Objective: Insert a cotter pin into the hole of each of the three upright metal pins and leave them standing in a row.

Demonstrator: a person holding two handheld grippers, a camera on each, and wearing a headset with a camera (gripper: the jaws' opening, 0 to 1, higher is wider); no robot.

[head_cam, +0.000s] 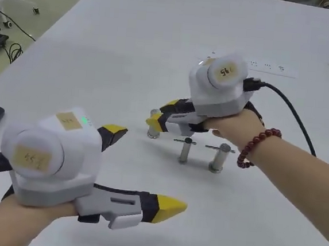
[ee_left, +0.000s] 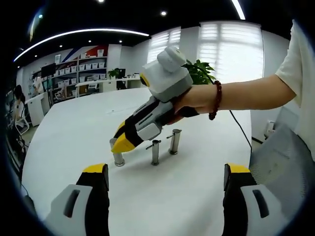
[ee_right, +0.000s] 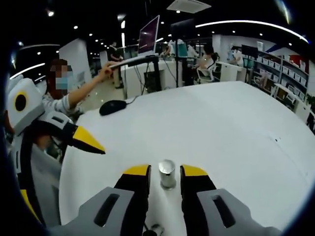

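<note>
Metal pins (head_cam: 185,149) stood upright in row on white table (head_cam: 130,51). Crosswise cotter pins (head_cam: 184,140) seen through two of them. Third pin (ee_right: 167,173), at row's end, straddled by right gripper (ee_left: 119,143), jaws narrowly parted, slim gaps visible either side. Left gripper (head_cam: 149,168) held apart from row, jaws spread wide.

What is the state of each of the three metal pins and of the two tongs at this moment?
left tongs: open wide, empty.
right tongs: open narrowly, one jaw on each side of the left pin.
left pin: upright, nothing seen through it.
middle pin: upright, cotter pin through it.
right pin: upright, cotter pin through it.
</note>
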